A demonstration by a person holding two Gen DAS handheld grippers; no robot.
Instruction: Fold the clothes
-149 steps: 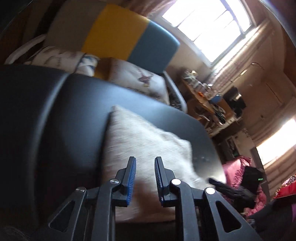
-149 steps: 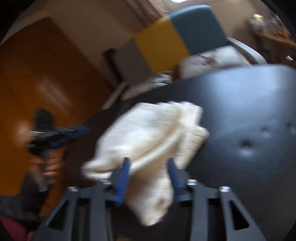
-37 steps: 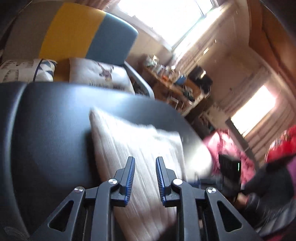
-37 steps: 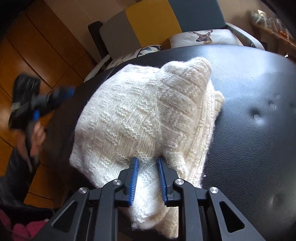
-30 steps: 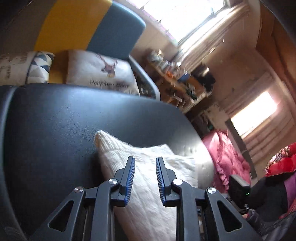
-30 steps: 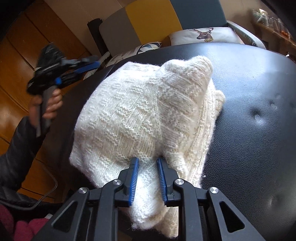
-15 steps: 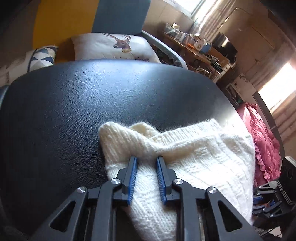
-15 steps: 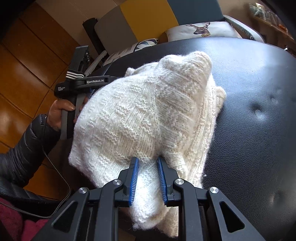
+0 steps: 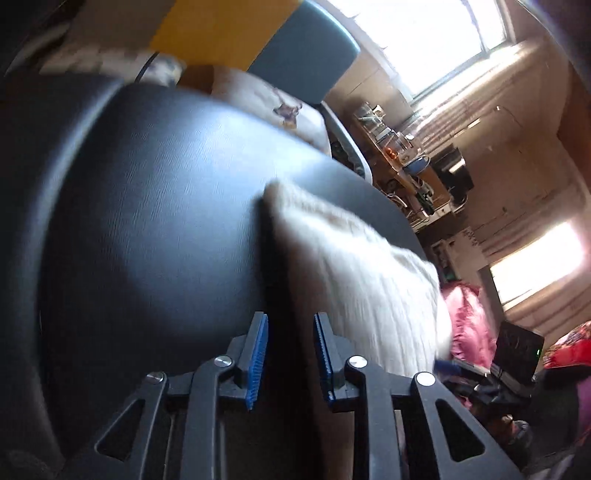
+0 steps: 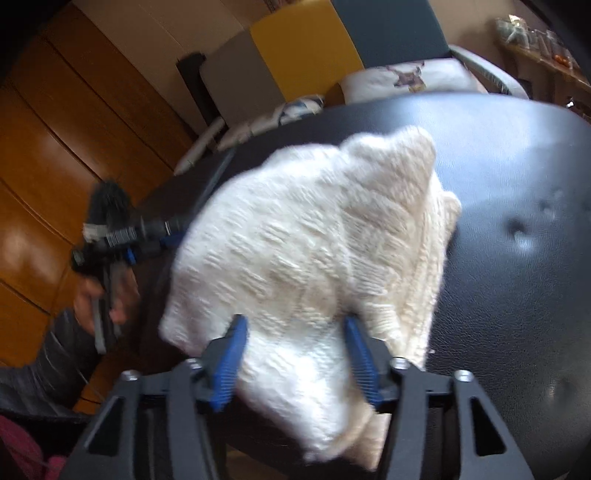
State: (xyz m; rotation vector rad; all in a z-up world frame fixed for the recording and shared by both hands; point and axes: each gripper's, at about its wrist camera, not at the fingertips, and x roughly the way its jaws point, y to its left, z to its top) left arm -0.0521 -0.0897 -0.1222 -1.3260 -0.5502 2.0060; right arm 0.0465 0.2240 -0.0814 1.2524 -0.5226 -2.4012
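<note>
In the left wrist view, your left hand-held gripper (image 9: 290, 356) hangs over the black padded seat (image 9: 147, 229) with its blue-lined jaws a narrow gap apart and nothing between them — released. The seat's bare leather runs wide to the left and far side, its curved far edge meeting a cushion (image 9: 266, 107) and a yellow-and-blue chair back (image 9: 258, 33). The cream knitted sweater (image 9: 354, 273) lies just right of the gripper, its left edge running away from the right finger; whether it touches that finger is lost in motion blur. A cluttered shelf (image 9: 406, 155) and pink fabric (image 9: 465, 325) sit beyond the seat's right edge.

In the right wrist view, your right hand-held gripper (image 10: 297, 363) has its jaws spread wide, straddling the near corner of the sweater (image 10: 314, 240) without pinching it — released. The folded bundle spreads from the gripper toward the far left, its near end overhanging the seat's (image 10: 517, 295) front edge. Open tufted leather lies to the right. At the left, beyond the sweater, your other hand (image 10: 99, 299) holds the left hand-held gripper (image 10: 122, 236), blurred, with wooden panelling (image 10: 55, 147) behind.
</note>
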